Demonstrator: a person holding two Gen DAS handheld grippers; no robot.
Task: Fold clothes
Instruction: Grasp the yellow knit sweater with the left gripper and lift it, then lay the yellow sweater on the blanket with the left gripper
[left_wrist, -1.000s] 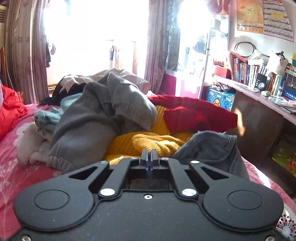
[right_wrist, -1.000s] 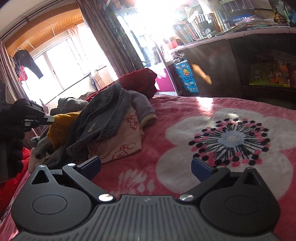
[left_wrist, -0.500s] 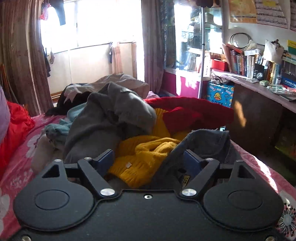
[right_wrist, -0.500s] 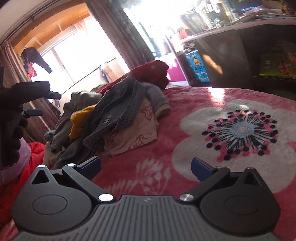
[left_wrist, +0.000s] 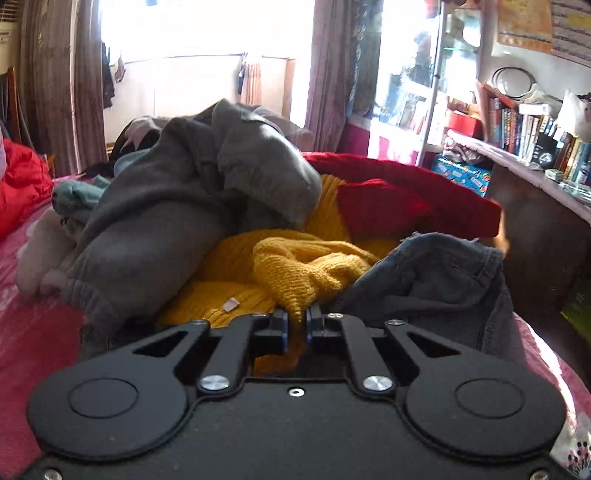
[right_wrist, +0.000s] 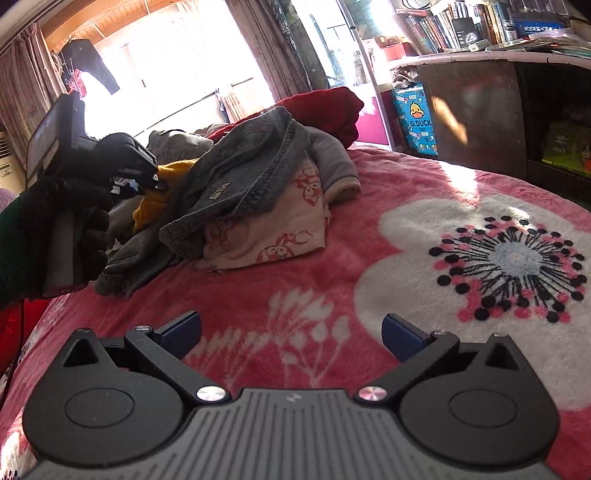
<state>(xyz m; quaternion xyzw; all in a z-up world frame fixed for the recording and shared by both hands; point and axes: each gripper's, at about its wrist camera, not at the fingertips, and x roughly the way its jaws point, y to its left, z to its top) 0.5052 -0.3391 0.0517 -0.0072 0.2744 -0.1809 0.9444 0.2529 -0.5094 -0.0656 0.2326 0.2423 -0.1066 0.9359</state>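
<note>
A pile of clothes lies on the bed. In the left wrist view my left gripper (left_wrist: 295, 321) is shut on a fold of the yellow knit sweater (left_wrist: 295, 273), which lies between a grey sweatshirt (left_wrist: 177, 214), a red garment (left_wrist: 406, 199) and a dark denim piece (left_wrist: 443, 280). In the right wrist view my right gripper (right_wrist: 291, 332) is open and empty, low over the pink blanket (right_wrist: 332, 280), in front of the pile. The left gripper (right_wrist: 147, 173) shows there at the pile's left, on the yellow sweater (right_wrist: 155, 199). The denim jacket (right_wrist: 240, 173) lies over a cream printed garment (right_wrist: 266, 236).
A dark wooden desk (right_wrist: 480, 110) with books and a blue duck box (right_wrist: 415, 118) stand right of the bed. Curtains and bright windows are behind. A red quilt (left_wrist: 22, 184) lies at the left. A white flower pattern (right_wrist: 498, 266) marks the blanket's right part.
My left gripper, shut and empty a second ago, opened, moved into the pile and closed on the yellow sweater. The right gripper stayed open over the blanket.
</note>
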